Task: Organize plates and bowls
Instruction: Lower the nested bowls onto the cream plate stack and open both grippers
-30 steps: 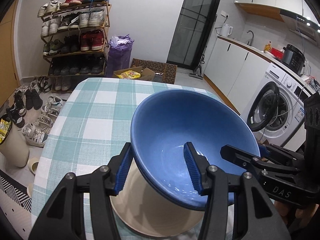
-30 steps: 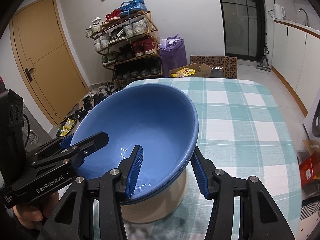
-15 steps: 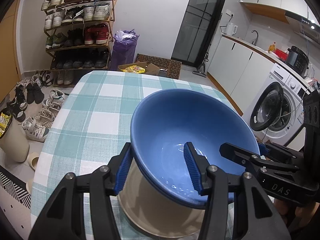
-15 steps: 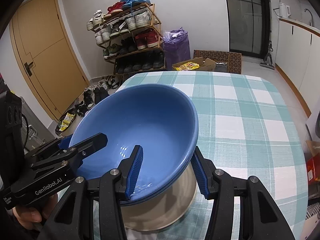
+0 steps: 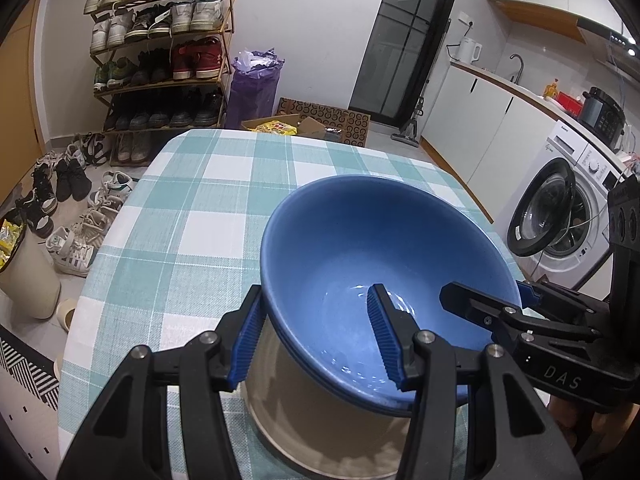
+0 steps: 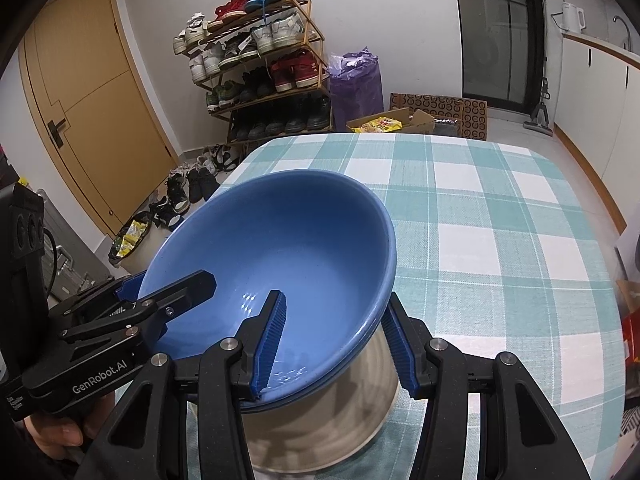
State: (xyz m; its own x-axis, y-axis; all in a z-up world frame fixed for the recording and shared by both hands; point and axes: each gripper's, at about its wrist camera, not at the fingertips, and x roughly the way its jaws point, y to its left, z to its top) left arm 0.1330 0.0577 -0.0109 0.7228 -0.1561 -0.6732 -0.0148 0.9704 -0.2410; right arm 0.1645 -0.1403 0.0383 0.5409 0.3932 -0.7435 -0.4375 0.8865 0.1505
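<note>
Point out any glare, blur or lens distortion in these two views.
Left wrist view: small white glints on the blue bowl's floor, door frame bowed, corners black. Right wrist view: the same glints in the bowl, the pale bowl beneath smeared, table edges curved.

home | shoe rack (image 5: 160,60); washing machine (image 5: 560,216); kitchen counter (image 5: 520,84)

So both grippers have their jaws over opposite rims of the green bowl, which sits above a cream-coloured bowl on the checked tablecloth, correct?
Not quite: the bowl is blue, not green, as both wrist views show. The rest stands: the left gripper and the right gripper each have their jaws over opposite rims, and it sits above a cream-coloured bowl on the checked tablecloth.
</note>
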